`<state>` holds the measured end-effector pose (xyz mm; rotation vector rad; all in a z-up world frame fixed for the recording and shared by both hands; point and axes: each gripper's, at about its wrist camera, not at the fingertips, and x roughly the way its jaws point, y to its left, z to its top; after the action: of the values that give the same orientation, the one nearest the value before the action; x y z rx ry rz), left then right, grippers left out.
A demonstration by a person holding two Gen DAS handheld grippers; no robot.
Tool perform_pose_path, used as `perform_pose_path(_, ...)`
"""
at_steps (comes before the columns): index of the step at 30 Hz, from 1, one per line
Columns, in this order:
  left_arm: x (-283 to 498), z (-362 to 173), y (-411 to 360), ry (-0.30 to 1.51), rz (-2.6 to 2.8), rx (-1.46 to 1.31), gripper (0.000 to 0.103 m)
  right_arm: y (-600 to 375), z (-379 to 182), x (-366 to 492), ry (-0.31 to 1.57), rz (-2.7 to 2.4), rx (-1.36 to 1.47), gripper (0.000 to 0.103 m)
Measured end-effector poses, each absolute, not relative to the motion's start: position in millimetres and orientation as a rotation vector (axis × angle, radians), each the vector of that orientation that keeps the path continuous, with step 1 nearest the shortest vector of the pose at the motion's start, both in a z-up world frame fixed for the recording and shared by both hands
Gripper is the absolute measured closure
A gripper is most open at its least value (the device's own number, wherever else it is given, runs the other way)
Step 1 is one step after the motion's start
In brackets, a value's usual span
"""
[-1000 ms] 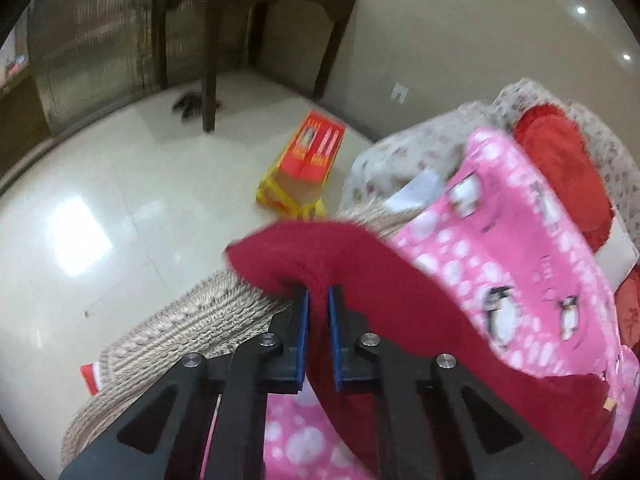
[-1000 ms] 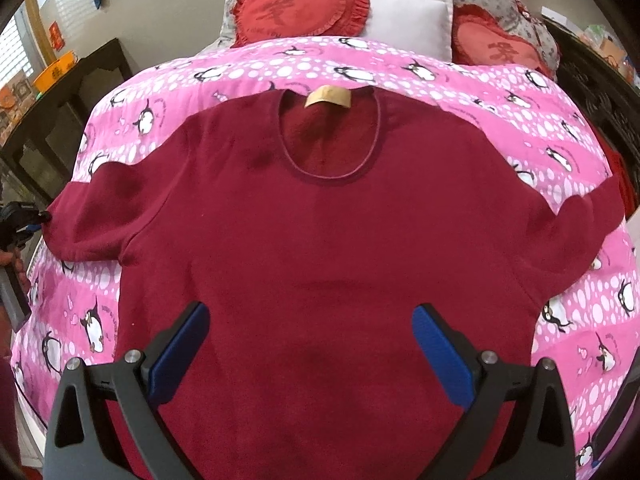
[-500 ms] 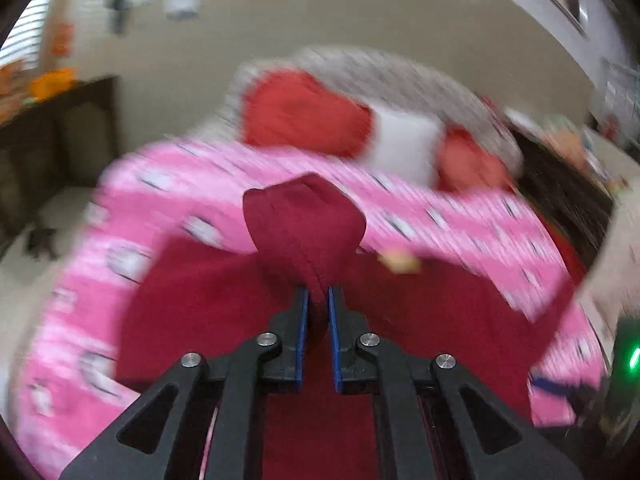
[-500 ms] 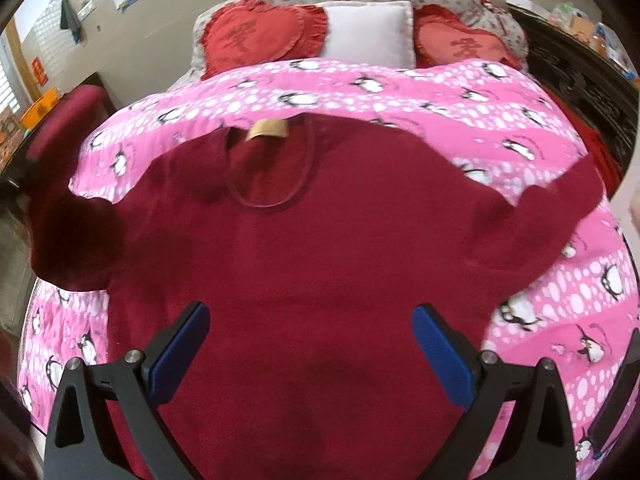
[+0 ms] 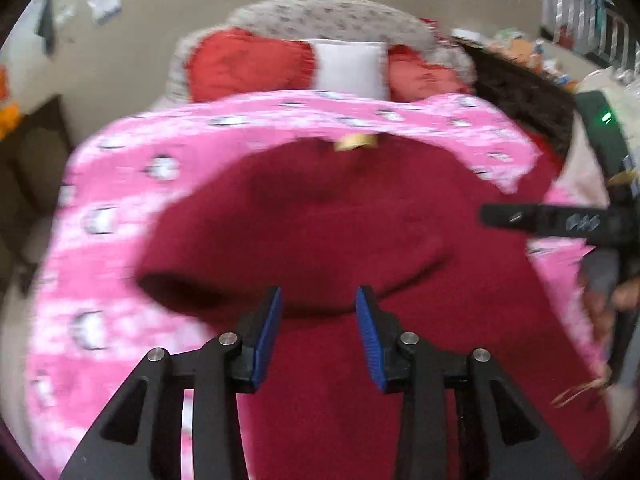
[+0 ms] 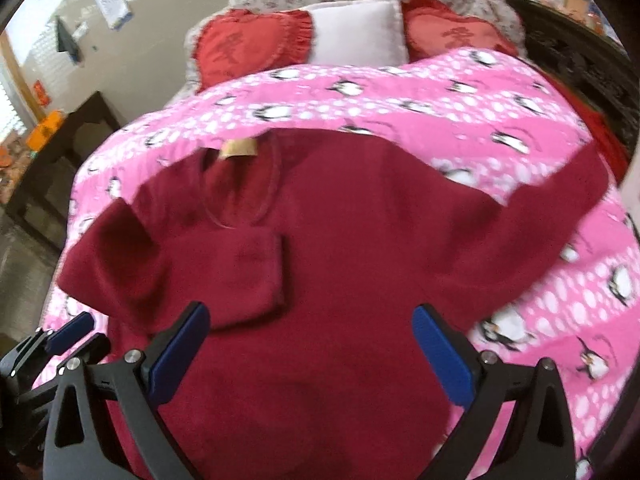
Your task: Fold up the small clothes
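The dark red sweater (image 6: 340,280) lies flat, front up, on the pink penguin blanket (image 6: 540,128) that covers the bed. Its left sleeve (image 6: 224,276) is folded inward and rests across the chest, just below the neckline with the tan label (image 6: 239,147). The right sleeve (image 6: 560,196) is spread out toward the edge of the blanket.

The left gripper (image 5: 319,320) hangs just above the folded sleeve with its jaws apart and nothing between them. The right gripper (image 6: 308,344) hovers over the lower body of the sweater, jaws wide apart, also empty.

I judge that the first sleeve fold is done, and the next move calls for the right gripper to reach the far cuff, pinch it, and carry it across the chest.

Behind the blanket stand two red heart cushions (image 6: 252,44) and a white pillow (image 6: 356,32); they are well apart from the sweater. The left view is blurred, so I cannot tell whether the folded sleeve lies smooth. Nothing seems to block the way to the right sleeve.
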<state>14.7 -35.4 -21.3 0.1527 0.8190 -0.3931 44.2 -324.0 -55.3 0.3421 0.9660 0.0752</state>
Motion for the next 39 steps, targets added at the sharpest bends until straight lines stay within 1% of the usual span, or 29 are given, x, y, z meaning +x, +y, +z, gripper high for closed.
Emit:
perform_pose_path(2, 21.8, -28.9, -17.0, 0.840, -0.306, 0.161, 0.085, -315.4, -59.0, 52.2, 0.959, 0.104, 0.327, 0.001)
perform_pose_path(3, 26.5, -32.7, -8.5, 0.858, -0.274, 0.144, 0.085, -309.1, -63.4, 60.2, 0.964, 0.100, 0.302, 0.005)
perform_pose_path(4, 31.2, -36.9, 0.4, 0.879, -0.243, 0.120, 0.085, -304.5, -67.0, 67.7, 0.970, 0.095, 0.281, 0.014)
perform_pose_path(5, 36.4, -42.4, 7.9, 0.901, -0.214, 0.098, 0.085, -298.9, -71.7, 77.1, 0.980, 0.091, 0.253, 0.019)
perform_pose_path(6, 40.7, -47.5, 12.9, 0.921, -0.189, 0.090, 0.085, -292.6, -78.1, 88.8, 0.994, 0.094, 0.222, 0.033)
perform_pose_path(7, 44.3, -53.5, 15.9, 0.941, -0.159, 0.092, 0.085, -286.4, -84.7, 98.4, 1.008, 0.107, 0.200, 0.053)
perform_pose_path(8, 46.5, -58.8, 17.1, 0.958, -0.137, 0.095, 0.085, -282.8, -89.5, 103.8, 1.022, 0.122, 0.192, 0.067)
perform_pose_path(9, 47.7, -63.4, 18.8, 0.968, -0.127, 0.090, 0.085, -276.9, -97.6, 111.2, 1.059, 0.153, 0.188, 0.090)
perform_pose_path(10, 49.5, -66.3, 20.4, 0.974, -0.121, 0.080, 0.085, -274.1, -101.3, 113.2, 1.081, 0.152, 0.183, 0.093)
perform_pose_path(12, 54.2, -70.9, 23.1, 0.982, -0.102, 0.053, 0.085, -275.0, -91.9, 107.2, 1.040, 0.165, 0.181, 0.100)
perform_pose_path(16, 57.1, -78.2, 27.6, 1.000, -0.092, 0.004, 0.085, -303.9, -53.3, 86.9, 0.928, 0.147, 0.213, 0.100)
perform_pose_path(19, 57.8, -82.5, 26.3, 1.012, -0.097, -0.006, 0.085, -335.6, -36.4, 75.1, 0.878, 0.038, 0.182, 0.100)
perform_pose_path(23, 56.3, -85.1, 28.9, 1.032, -0.094, -0.027, 0.085, -368.1, -54.3, 85.5, 0.918, -0.080, 0.157, 0.100)
perform_pose_path(26, 50.0, -74.2, 34.0, 1.024, -0.099, -0.049, 0.085, -373.0, -75.7, 98.7, 0.989, -0.115, 0.116, 0.099)
perform_pose_path(27, 47.0, -68.0, 35.5, 1.010, -0.102, -0.056, 0.085, -371.4, -79.7, 99.9, 1.014, -0.116, 0.098, 0.097)
perform_pose_path(29, 42.4, -54.2, 38.5, 0.971, -0.111, -0.071, 0.085, -369.1, -73.4, 97.9, 1.011, -0.124, 0.091, 0.084)
perform_pose_path(31, 43.8, -44.6, 37.1, 0.942, -0.120, -0.080, 0.085, -361.5, -53.4, 88.2, 0.945, -0.107, 0.130, 0.053)
perform_pose_path(32, 47.1, -42.0, 34.1, 0.938, -0.131, -0.083, 0.085, -354.1, -44.3, 87.0, 0.915, -0.073, 0.147, 0.050)
perform_pose_path(33, 51.1, -41.6, 30.5, 0.938, -0.140, -0.084, 0.085, -340.4, -35.5, 88.9, 0.898, -0.009, 0.152, 0.050)
perform_pose_path(36, 64.9, -50.3, 19.3, 0.957, -0.143, -0.066, 0.085, -281.8, -25.8, 108.8, 0.912, 0.260, 0.147, 0.050)
perform_pose_path(39, 74.5, -73.0, 16.6, 1.014, -0.097, -0.035, 0.085, -221.9, -29.2, 128.8, 0.917, 0.427, 0.129, 0.050)
